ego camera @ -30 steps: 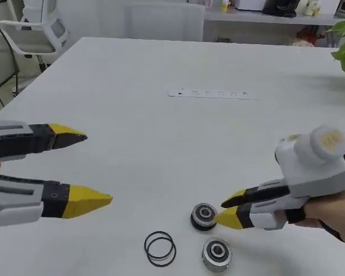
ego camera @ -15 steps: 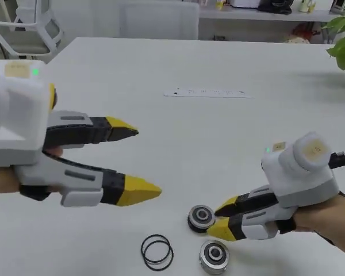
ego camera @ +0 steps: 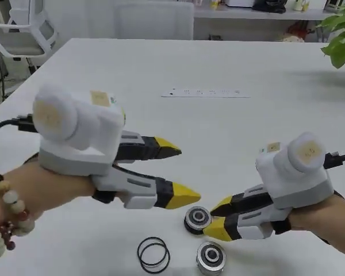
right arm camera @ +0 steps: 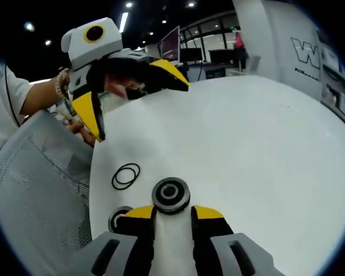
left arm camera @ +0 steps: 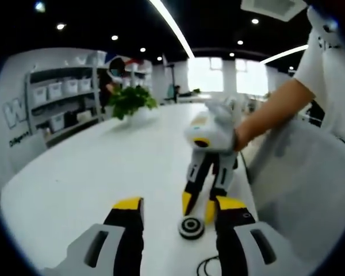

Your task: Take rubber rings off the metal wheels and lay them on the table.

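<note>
The right tongs [ego camera: 214,217] bracket a dark-rimmed metal wheel [ego camera: 196,218] at lower centre of the head view, one tip on either side of it, seemingly to steady it. Whether they actually pinch it I cannot tell. The left tongs [ego camera: 187,174] hover just up-left of it, spread wide and empty (ready, I'd guess, to peel the rubber). Two rubber rings [ego camera: 153,252] lie on the bench [ego camera: 218,132] at bottom centre, beside a second wheel [ego camera: 211,257].

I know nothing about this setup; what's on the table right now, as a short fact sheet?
Left gripper: open, held over the table
Right gripper: open, tips at a metal wheel
Second wheel: flat on the table, nearer the person
Rubber rings: two, overlapping, lying on the table
Farther back: power strip
</note>
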### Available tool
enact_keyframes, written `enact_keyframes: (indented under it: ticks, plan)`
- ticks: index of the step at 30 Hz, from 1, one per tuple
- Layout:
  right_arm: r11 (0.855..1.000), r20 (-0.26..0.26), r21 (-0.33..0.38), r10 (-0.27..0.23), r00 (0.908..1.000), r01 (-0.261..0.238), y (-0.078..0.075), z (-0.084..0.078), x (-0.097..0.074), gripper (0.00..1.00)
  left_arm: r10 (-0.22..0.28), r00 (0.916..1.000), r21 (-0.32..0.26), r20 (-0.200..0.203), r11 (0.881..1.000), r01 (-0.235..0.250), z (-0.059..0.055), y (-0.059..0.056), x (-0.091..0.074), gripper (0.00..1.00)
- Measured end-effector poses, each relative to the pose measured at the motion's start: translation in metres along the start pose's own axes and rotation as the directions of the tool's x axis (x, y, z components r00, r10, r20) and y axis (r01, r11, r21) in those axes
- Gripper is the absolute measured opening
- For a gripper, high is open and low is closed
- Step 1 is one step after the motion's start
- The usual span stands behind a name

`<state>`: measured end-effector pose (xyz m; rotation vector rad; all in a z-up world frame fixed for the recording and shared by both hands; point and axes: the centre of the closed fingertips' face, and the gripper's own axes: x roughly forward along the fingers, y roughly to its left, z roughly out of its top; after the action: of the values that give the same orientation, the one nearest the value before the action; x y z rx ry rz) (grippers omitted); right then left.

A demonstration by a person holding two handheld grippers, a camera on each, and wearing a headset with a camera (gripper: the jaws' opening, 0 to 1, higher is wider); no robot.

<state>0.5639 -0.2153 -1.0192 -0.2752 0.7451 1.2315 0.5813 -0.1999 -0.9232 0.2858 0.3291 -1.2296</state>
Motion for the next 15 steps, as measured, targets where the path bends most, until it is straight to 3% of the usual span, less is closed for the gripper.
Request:
enact_keyframes:
  ticks: [7, 12, 15]
  plan:
    - [1.0, 0.004, -0.019, 0.01, 0.9999, -0.01, 0.001, 0.0, 0.001, 0.21, -0.034, 0.9918, 0.021, -0.123, 0.999, 0.037, -0.034, -0.005, 0.025, 0.47]
    - [0.999, 0.0, -0.036, 0.009, 1.0, -0.009, 0.001, 0.0, 0.002, 0.2, -0.04, 0.9885, 0.008, -0.146, 0.999, 0.041, -0.048, -0.013, 0.039, 0.36]
    - [0.999, -0.001, -0.044, 0.009, 1.0, -0.009, 0.001, 0.0, 0.002, 0.19, -0.042, 0.9847, 0.01, -0.169, 0.999, 0.045, -0.059, -0.018, 0.043, 0.34]
